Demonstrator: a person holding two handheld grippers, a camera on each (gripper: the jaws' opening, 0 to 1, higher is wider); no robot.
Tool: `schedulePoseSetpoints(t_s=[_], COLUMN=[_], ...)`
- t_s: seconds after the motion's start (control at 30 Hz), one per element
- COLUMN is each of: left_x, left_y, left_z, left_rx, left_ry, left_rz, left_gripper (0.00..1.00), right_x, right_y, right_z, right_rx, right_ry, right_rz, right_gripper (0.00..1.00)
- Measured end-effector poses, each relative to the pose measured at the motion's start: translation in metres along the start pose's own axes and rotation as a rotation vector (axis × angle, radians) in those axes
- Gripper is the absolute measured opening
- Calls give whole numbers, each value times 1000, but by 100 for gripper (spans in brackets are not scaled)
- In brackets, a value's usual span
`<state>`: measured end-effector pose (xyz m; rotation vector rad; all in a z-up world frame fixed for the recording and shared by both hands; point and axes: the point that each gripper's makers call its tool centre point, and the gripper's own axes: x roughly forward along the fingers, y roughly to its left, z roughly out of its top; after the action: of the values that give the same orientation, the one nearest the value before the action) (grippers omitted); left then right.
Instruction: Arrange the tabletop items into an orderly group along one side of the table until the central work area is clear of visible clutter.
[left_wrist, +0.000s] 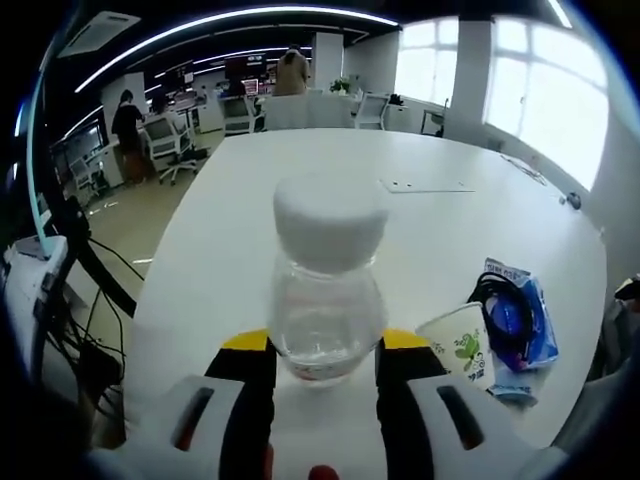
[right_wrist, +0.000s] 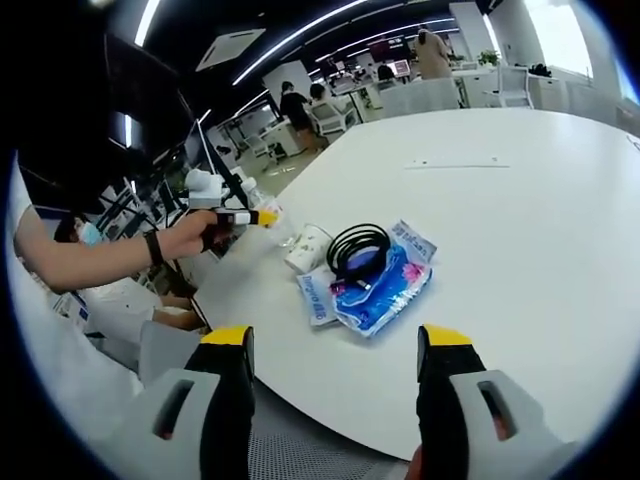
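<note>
A clear plastic bottle (left_wrist: 327, 290) with a white cap stands upright between the yellow-tipped jaws of my left gripper (left_wrist: 327, 345), which is shut on its lower body. To its right on the white table (left_wrist: 330, 170) sit a white paper cup (left_wrist: 460, 342) with a green print, a coiled black cable (left_wrist: 505, 310) and a blue plastic packet (left_wrist: 535, 320). In the right gripper view my right gripper (right_wrist: 335, 345) hangs open over the near table edge, empty. Beyond it lie the blue packet (right_wrist: 385, 285), the black cable (right_wrist: 357, 245) and the paper cup (right_wrist: 306, 247); a hand holds the left gripper (right_wrist: 240, 217) with the bottle (right_wrist: 272, 222) at the table's left edge.
The white table (right_wrist: 500, 200) stretches far and bare beyond the items, with a flat cover plate (left_wrist: 425, 185) near its middle. Office desks, chairs and people fill the background. A seated person's arm (right_wrist: 100, 255) reaches in from the left. Cables and stands crowd the floor (left_wrist: 80, 290) left of the table.
</note>
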<state>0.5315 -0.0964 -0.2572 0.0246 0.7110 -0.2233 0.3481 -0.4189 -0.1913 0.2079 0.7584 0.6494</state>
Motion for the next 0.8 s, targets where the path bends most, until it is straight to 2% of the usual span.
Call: schedulePoseSetpoints(t_s=[0.17,0.5,0.8], left_x=[-7,-31,-51], left_y=[-2,-10,-32], left_z=[0,-5,-25], left_rx=[-19,-69,-112], left_ry=[-14,-66,-98], left_rz=[2,26,33], left_gripper=[42,42,43], right_x=[-2,-1,2], right_y=[1,7,16], right_z=[0,1,0], right_rx=[-4,-17,-34], right_ry=[0,-4,0], right_rz=[-2,8,27], right_gripper=[65,65,65])
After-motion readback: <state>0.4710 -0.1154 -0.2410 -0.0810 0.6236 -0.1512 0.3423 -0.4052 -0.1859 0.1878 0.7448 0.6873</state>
